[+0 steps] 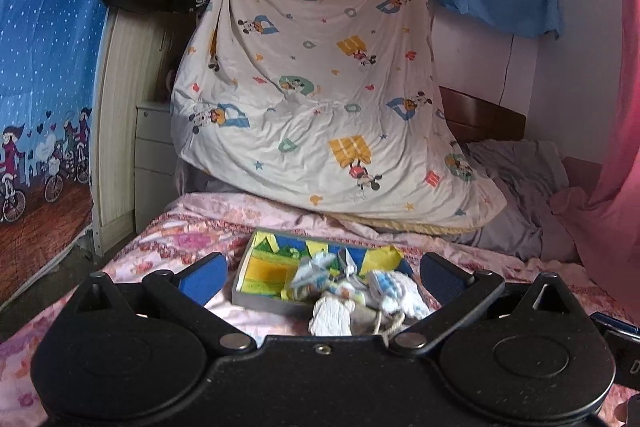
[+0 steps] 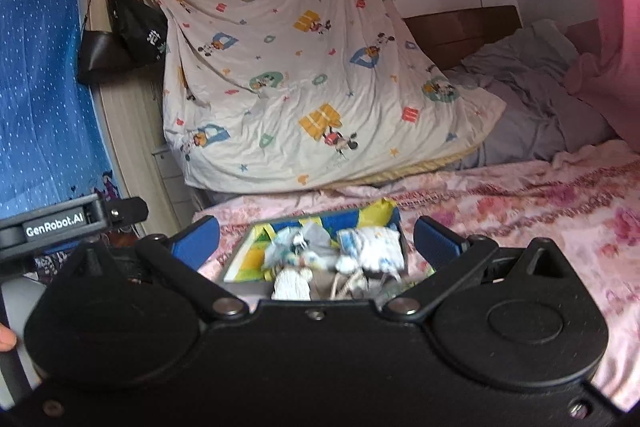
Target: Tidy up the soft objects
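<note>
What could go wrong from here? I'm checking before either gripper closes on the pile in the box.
1. The white cord lies tangled among the soft bundles; lifting one may drag others out.
2. The shallow box rests on soft floral bedding, so a push could tip or slide it.
3. Both views are blurred, so the left gripper or right gripper, both open, might misjudge its grasp.

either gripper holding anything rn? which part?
Nothing held. Left gripper and right gripper are both open, above the box of soft items.
</note>
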